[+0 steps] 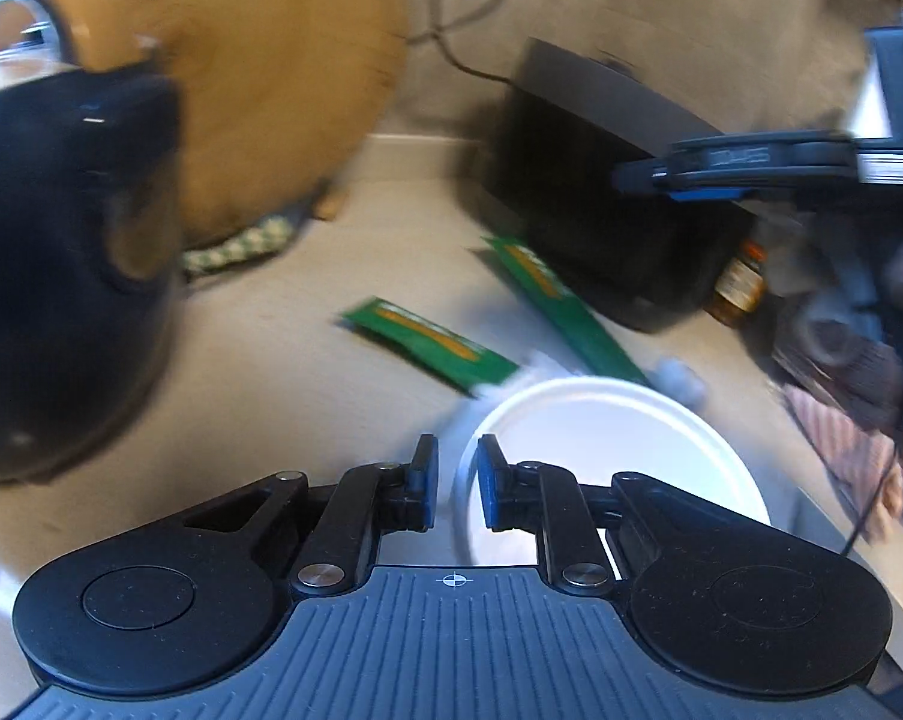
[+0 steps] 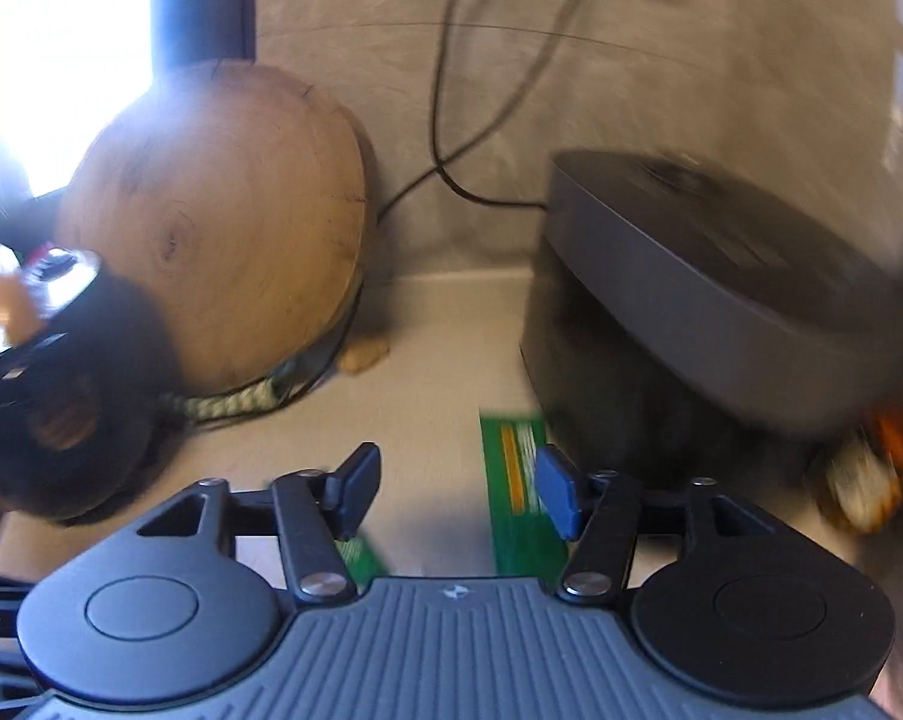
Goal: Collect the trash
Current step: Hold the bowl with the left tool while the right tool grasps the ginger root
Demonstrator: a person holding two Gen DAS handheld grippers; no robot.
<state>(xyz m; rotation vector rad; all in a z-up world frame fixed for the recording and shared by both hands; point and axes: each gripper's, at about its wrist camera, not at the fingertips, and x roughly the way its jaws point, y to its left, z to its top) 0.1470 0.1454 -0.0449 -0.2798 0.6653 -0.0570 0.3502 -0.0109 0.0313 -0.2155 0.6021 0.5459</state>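
We're pinching the round white paper plate's (image 1: 619, 456) rim in the narrowed left claw (image 1: 457, 483); the right claw (image 2: 458, 489) is hanging wide and empty, a green wrapper (image 2: 520, 498) lying lengthwise just beneath its right finger.

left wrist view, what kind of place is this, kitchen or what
Probably a home kitchen counter. A round wooden board leans against the wall beside a black appliance, with a cord running behind them, and a small jar stands next to the appliance. Green wrappers and a white cup lie on the pale worktop.
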